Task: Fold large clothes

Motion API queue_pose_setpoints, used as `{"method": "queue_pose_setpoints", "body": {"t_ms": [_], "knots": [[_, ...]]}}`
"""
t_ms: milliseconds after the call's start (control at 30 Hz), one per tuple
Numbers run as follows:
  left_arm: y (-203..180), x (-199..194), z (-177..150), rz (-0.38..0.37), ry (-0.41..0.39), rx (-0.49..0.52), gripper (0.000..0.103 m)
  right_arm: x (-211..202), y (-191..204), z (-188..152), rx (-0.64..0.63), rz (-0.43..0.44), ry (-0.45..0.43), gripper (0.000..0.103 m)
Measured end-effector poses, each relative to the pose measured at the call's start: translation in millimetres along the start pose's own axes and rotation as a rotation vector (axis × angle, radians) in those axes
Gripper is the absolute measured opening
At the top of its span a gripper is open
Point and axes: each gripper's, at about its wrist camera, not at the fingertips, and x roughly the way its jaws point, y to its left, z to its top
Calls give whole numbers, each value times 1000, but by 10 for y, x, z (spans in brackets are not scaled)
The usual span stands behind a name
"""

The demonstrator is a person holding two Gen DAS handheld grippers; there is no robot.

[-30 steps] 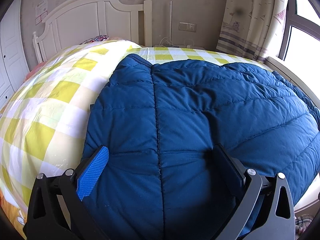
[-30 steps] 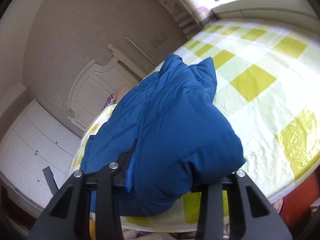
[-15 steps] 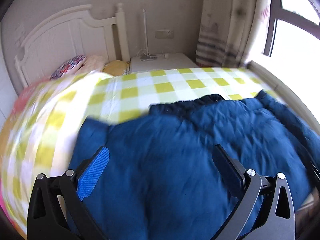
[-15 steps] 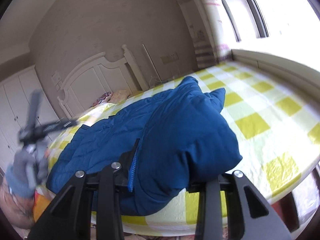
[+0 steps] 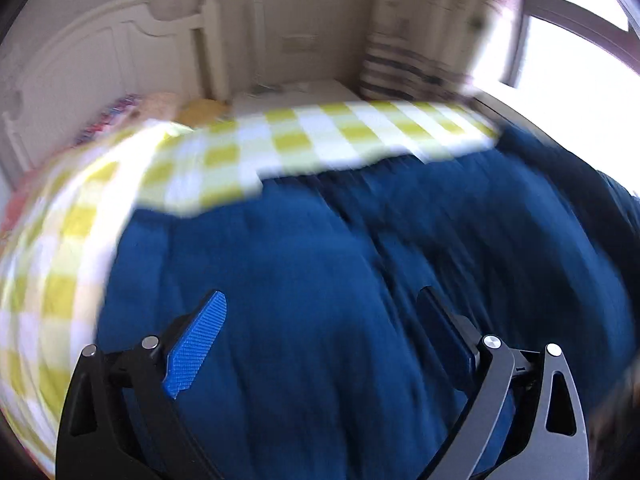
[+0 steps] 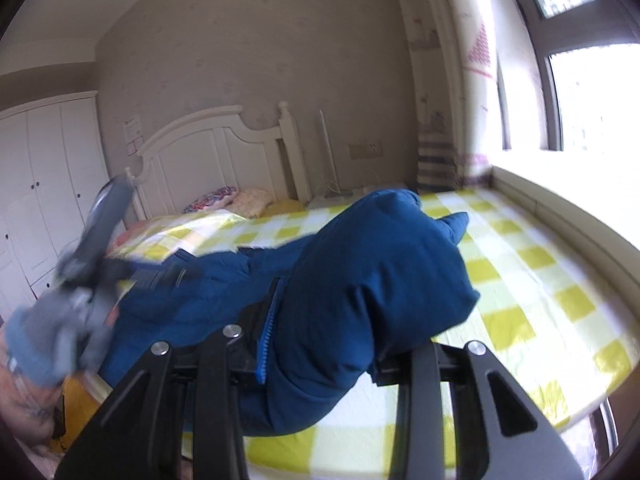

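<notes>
While the right gripper (image 6: 320, 344) at the bottom centre of its view stays clamped on a thick fold of the one blue padded jacket (image 6: 360, 280), the cloth bulges up and over its fingers and hides both pads. In the left-wrist view the left gripper (image 5: 324, 320) hangs at the lower middle with its jaws wide apart, having just narrowed a little, and nothing lies between them; the jacket (image 5: 320, 280) spreads flat below, filling the lower two thirds of that blurred frame. Two grippers, one garment, one bed. In the right-wrist view the left gripper (image 6: 100, 240) shows as a blur at the left edge, held in a gloved hand (image 6: 48, 340). The bed cover (image 6: 540, 280), checked in yellow and white, lies bare to the right of the jacket as far as the window-side edge, and beyond the jacket's far hem toward the headboard (image 6: 208, 152). Two pillows (image 6: 240, 198) sit at centre left against that headboard. One wardrobe (image 6: 44, 180) stands at far left, one curtain (image 6: 444, 100) and one window (image 6: 580, 80) at upper right.
</notes>
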Motion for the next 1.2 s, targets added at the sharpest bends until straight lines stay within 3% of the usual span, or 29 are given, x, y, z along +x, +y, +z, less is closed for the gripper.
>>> {"method": "queue_pose_setpoints", "body": {"t_ms": [67,133,167,267,300,400,467,567,600,667,767,967,1067,1200], "knots": [[-154,-1,-394,-19,50,76,93,23,170,150,-32,21,-25,34],[-182,-92,-787,-9,-6,119,93,58,395,275,-84,56,-41,34],[-120,-200,-891,-57,-29,123,93,93,600,338,-142,69,-51,34],[357,-616,-999,-185,-119,-32,93,230,1204,459,-304,120,-69,34],[575,-755,-1017,-176,-164,-94,93,281,1397,475,-352,136,-69,34],[1419,-1177,-1095,-28,-281,-294,93,518,2104,394,-535,199,-52,34],[1887,-1398,-1180,30,-328,-415,93,783,2646,163,-699,221,11,34],[2177,-1576,-1241,54,-362,-474,93,1363,3295,-553,-941,250,245,36],[2192,-1589,-1240,56,-363,-472,93,1469,3435,-862,-1050,220,263,37],[2172,-1578,-1205,51,-355,-448,94,1406,3585,-1190,-1218,137,149,37],[2008,-1522,-974,36,-338,-346,96,1360,3467,-1056,-1149,219,150,35],[1544,-1498,-164,-52,-340,-159,98,1053,3328,-938,-1066,292,32,30],[1263,-1456,245,-55,-331,-73,98,871,3258,-789,-1018,335,-25,30],[993,-1334,595,-75,-295,11,99,911,3312,-951,-1122,357,35,32]]}}
